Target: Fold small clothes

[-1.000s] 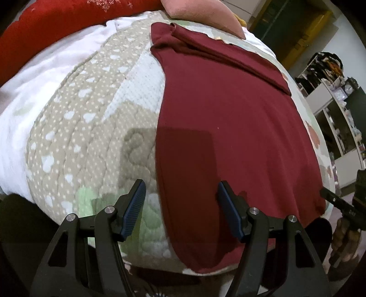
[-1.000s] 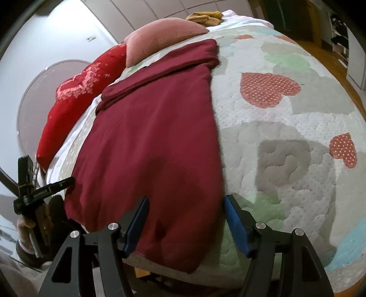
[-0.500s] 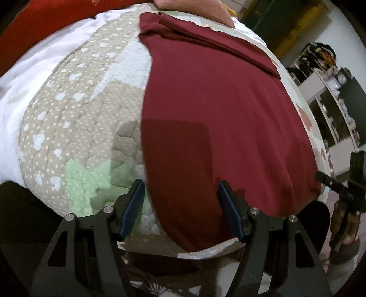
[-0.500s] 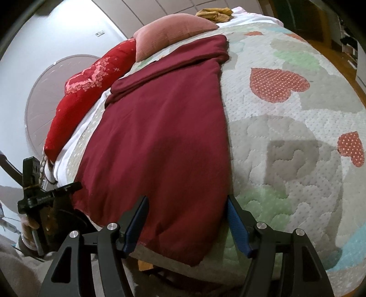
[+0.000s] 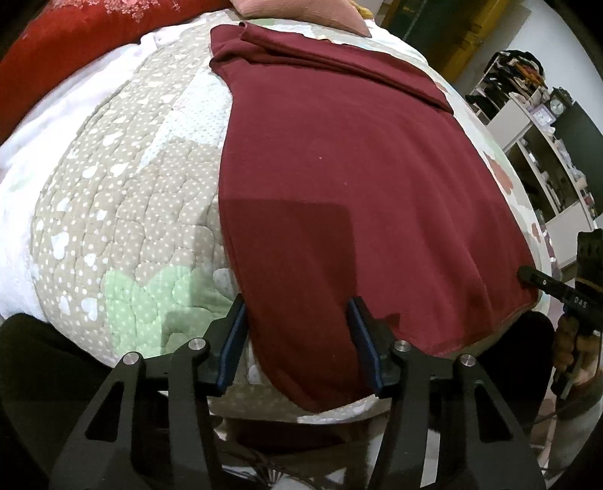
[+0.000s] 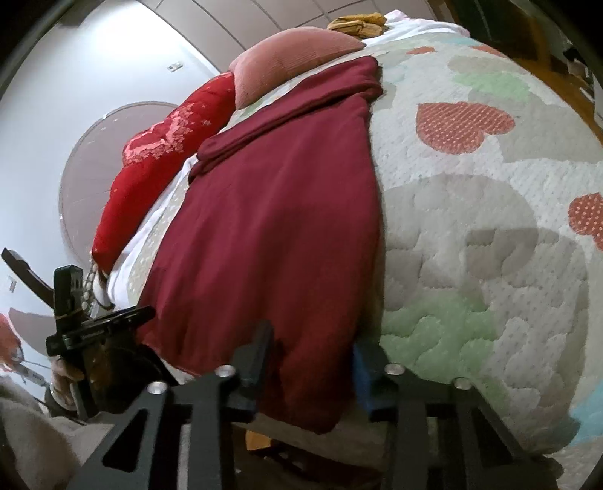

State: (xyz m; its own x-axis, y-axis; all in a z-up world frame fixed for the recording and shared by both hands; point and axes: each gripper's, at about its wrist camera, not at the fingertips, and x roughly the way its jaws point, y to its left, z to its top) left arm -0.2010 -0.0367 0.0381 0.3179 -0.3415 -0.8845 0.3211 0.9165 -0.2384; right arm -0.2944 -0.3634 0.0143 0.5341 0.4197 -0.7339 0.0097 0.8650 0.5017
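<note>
At the bed's (image 5: 124, 211) near edge: maroon garment (image 5: 350, 188) spread flat, left claw (image 5: 297, 335) and right claw (image 6: 309, 362) both apart, straddling its hem corners.

one maroon garment (image 5: 358, 181) on the quilt (image 5: 124, 211); beyond it, one pink cushion (image 6: 290, 60), one red pillow (image 6: 158, 150); two grippers, left (image 5: 297, 339) and right (image 6: 312, 362).

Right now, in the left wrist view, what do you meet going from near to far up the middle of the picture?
left gripper, open, straddling the hem → dark red garment lying flat on the quilt → its folded-over far end → pink pillow.
</note>
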